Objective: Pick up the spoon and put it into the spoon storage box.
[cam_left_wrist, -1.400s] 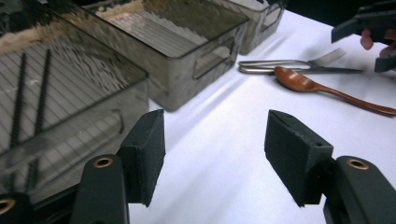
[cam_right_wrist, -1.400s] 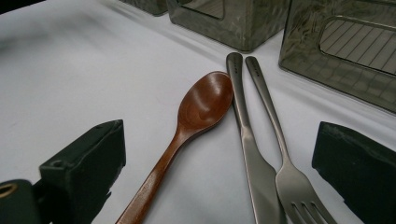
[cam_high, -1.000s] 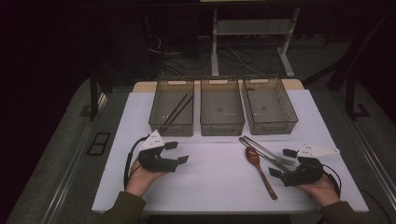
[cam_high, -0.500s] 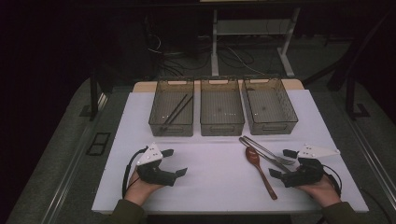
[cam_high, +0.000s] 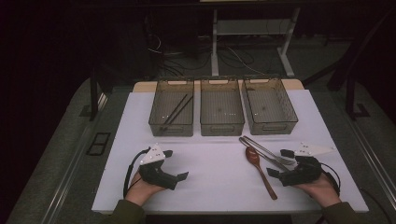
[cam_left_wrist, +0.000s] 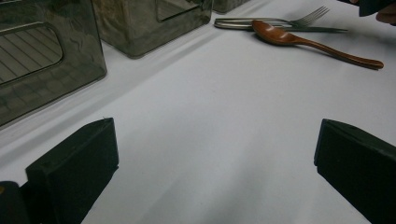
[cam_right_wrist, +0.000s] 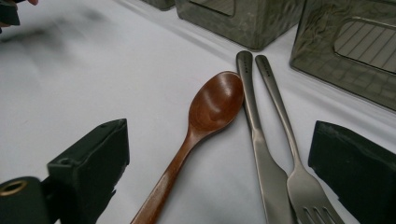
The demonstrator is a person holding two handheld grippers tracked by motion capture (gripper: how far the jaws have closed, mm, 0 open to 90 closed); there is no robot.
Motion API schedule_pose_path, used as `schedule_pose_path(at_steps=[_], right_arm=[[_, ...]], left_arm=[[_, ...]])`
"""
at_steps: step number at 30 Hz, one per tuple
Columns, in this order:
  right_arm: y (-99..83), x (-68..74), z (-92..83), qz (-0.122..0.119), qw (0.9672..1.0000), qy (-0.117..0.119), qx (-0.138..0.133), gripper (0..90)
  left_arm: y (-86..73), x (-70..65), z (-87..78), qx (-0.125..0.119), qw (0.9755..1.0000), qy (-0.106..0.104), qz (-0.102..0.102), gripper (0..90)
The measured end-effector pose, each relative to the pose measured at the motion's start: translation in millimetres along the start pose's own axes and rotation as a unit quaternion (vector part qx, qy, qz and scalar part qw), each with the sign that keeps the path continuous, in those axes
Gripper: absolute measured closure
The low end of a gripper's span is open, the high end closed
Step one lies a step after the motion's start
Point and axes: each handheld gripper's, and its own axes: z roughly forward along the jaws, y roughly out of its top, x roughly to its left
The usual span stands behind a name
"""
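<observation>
The wooden spoon [cam_high: 259, 171] lies on the white table mat [cam_high: 210, 182] at the lower right of the high view, its long axis running from the bowl at upper left down to the handle tip at lower right. In the right gripper view the bowl faces up and points toward the top of the frame. Just beside it lie 1 metal knife [cam_right_wrist: 259, 140] and 1 metal fork [cam_right_wrist: 299, 172], side by side, handles toward the bins, the fork's tines toward the right gripper [cam_high: 284, 164].

Count: 1 spoon, 1 knife, 1 fork, 3 clear grey plastic bins [cam_high: 222, 122] in a row across the middle of the high view, and 2 dark chopsticks [cam_high: 175, 111] lying diagonally in the leftmost bin. No writing can be read.

The right gripper's jaws stand wide and have just closed a little; the cutlery lies ahead between them, with nothing gripped. The left gripper [cam_high: 175, 164], at lower left, has just been opening and stands wide over bare mat, holding nothing
</observation>
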Motion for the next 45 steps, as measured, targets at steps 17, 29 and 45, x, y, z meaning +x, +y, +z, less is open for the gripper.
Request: schedule_pose_path(at_steps=[17, 29, 45], right_arm=[[31.3, 3.5, 34.9, 0.036, 0.9981, -0.011, 0.049, 55.2], [43.0, -11.3, 62.8, 0.052, 0.9935, -0.064, 0.079, 88.5], [41.1, -14.8, 76.9, 0.034, 0.9916, -0.067, 0.106, 88.8]], left_arm=[[-0.6, -1.8, 2.4, 0.004, 1.0, 0.0, 0.002, 0.0], [-1.2, -2.0, 2.8, 0.006, 1.0, -0.002, 0.008, 0.0], [-1.4, -1.4, 4.3, 0.012, 0.9998, -0.003, 0.013, 0.0]])
